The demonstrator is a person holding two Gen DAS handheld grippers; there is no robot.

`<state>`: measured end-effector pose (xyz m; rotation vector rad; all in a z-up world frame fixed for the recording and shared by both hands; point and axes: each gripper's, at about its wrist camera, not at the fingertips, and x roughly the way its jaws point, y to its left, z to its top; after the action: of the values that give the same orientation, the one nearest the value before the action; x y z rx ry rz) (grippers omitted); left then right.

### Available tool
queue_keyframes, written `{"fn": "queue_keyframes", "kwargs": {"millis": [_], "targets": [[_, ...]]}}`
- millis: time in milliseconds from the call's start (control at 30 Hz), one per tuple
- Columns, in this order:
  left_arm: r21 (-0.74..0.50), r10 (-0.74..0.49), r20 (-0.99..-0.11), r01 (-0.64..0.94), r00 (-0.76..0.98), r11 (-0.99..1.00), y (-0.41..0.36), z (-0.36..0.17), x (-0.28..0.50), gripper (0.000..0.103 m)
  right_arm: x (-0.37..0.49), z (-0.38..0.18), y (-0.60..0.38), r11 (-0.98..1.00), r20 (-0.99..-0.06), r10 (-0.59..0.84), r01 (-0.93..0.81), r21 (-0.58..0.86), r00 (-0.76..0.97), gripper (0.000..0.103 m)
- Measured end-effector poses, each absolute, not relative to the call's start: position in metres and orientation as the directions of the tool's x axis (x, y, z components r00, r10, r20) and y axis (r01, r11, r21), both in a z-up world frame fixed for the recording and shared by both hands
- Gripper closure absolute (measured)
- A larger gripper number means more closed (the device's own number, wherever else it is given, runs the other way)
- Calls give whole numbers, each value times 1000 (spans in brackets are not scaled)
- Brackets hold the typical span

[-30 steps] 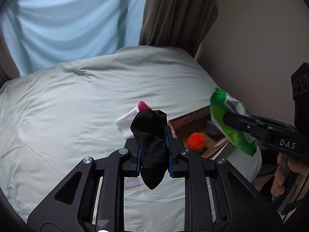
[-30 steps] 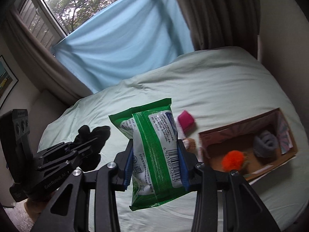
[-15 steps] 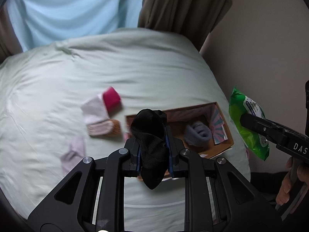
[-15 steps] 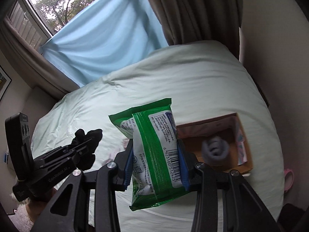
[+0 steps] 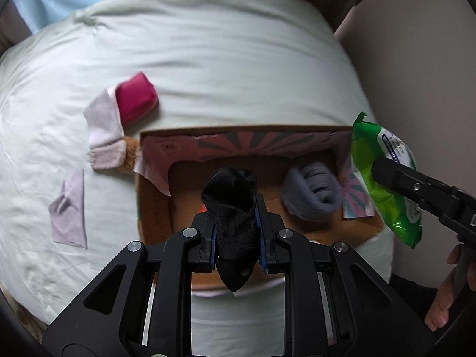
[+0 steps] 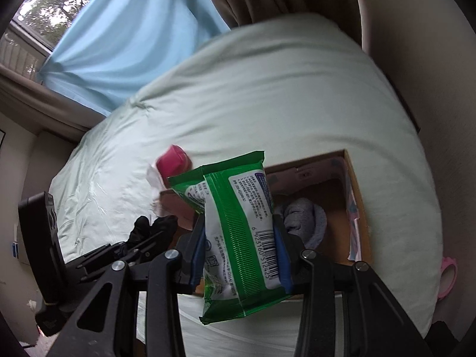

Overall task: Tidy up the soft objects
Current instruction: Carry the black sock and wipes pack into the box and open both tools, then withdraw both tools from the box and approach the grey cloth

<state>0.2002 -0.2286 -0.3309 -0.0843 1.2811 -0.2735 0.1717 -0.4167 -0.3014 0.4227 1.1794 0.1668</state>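
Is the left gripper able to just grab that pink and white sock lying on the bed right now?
Probably not yet. The left gripper is already shut on a black sock, so its fingers are full. The pink and white sock lies uncovered beside the cardboard box.

A matt black knit sock (image 5: 230,214) and a glossy green plastic wipes pack (image 6: 241,232) above a plain brown cardboard box (image 5: 151,205) with printed paper lining, on a smooth pale cotton-like bedsheet (image 5: 208,68); a fuzzy grey roll (image 5: 312,190) lies inside.
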Motion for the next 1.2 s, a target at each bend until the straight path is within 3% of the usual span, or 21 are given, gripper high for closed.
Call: {"fn": "queue_keyframes", "kwargs": {"millis": [433,500,567,600,633,1200], "targets": [[-174,-192,-976,158,104,972,-237,-400,223,85,213,-380,-397,902,-896,400,92,422,196,65],[-182,-201,-974,164,106,969,-236,-398,225,65,217,-382,-395,904,-898,395,91,417,192,63],[-169,-190,-975,173,112,970,-235,-394,225,0,221,-383,-396,904,-898,396,86,418,193,41],[-156,-180,-975,176,130,972,-234,-390,225,0,222,-381,-397,904,-896,398,85,420,198,13],[-156,-181,-975,180,131,971,-232,-387,224,0,222,-379,-399,904,-894,396,83,420,210,0],[-184,-215,-963,191,161,964,-214,-350,204,0,199,-353,-407,906,-885,364,110,408,289,0]]}}
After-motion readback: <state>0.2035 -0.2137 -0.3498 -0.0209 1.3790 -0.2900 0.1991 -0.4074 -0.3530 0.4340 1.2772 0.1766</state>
